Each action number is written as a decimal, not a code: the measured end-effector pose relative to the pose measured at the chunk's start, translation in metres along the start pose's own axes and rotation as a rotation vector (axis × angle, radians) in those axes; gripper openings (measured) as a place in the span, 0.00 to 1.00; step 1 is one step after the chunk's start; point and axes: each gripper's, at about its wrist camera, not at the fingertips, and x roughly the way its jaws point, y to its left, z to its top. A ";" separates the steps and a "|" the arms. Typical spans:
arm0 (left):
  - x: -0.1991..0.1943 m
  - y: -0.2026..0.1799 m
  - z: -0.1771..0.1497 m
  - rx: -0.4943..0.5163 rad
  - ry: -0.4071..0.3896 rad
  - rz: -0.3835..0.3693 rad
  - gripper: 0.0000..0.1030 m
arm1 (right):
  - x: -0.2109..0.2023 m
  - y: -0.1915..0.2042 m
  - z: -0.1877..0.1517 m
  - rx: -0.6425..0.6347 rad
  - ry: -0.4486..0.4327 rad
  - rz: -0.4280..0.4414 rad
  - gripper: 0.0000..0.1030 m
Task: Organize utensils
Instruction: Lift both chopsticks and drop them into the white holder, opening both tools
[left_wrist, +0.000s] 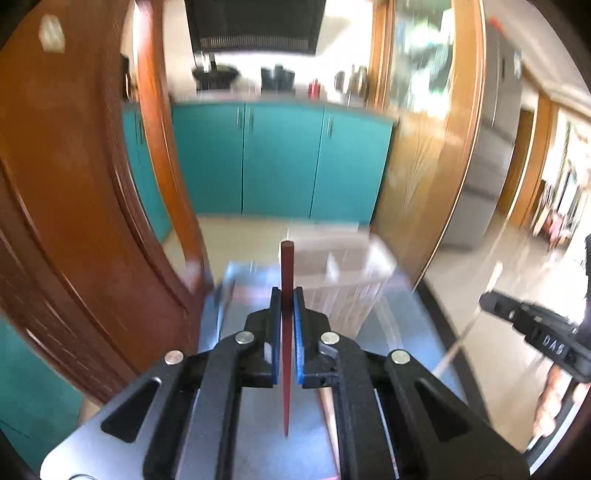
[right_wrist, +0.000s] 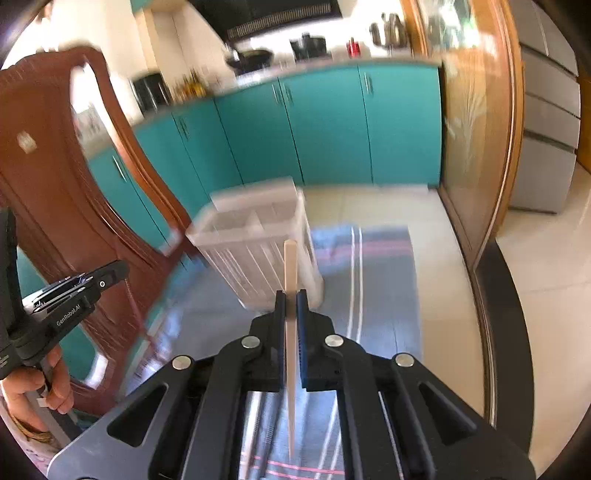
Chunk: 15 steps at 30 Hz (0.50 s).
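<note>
Dark red tapered wooden chopstick (left_wrist: 286, 332) pinched upright in left gripper (left_wrist: 287, 295), just short of clear slotted plastic utensil holder (right_wrist: 255, 236). Pale tapered wooden chopstick (right_wrist: 290, 295) clamped likewise in right gripper (right_wrist: 291, 299), near same holder, above glossy tabletop (right_wrist: 376, 295).

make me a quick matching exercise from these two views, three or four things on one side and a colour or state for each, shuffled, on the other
Things:
1. left gripper
2. right gripper
3. utensil holder
4. kitchen cabinets

Colours or states:
A. teal
B. shut on the pale chopstick
C. translucent, with compartments
D. shut on the dark red chopstick

Pairs: 1-D, 2-B, 3-C, 4-A
</note>
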 end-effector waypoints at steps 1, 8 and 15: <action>-0.010 0.002 0.010 -0.013 -0.041 -0.006 0.07 | -0.009 0.003 0.005 0.004 -0.026 0.009 0.06; -0.040 0.017 0.051 -0.155 -0.335 -0.049 0.07 | -0.054 0.017 0.069 0.036 -0.344 0.046 0.06; -0.001 0.029 0.064 -0.256 -0.461 -0.056 0.06 | -0.029 0.025 0.083 0.019 -0.548 -0.026 0.06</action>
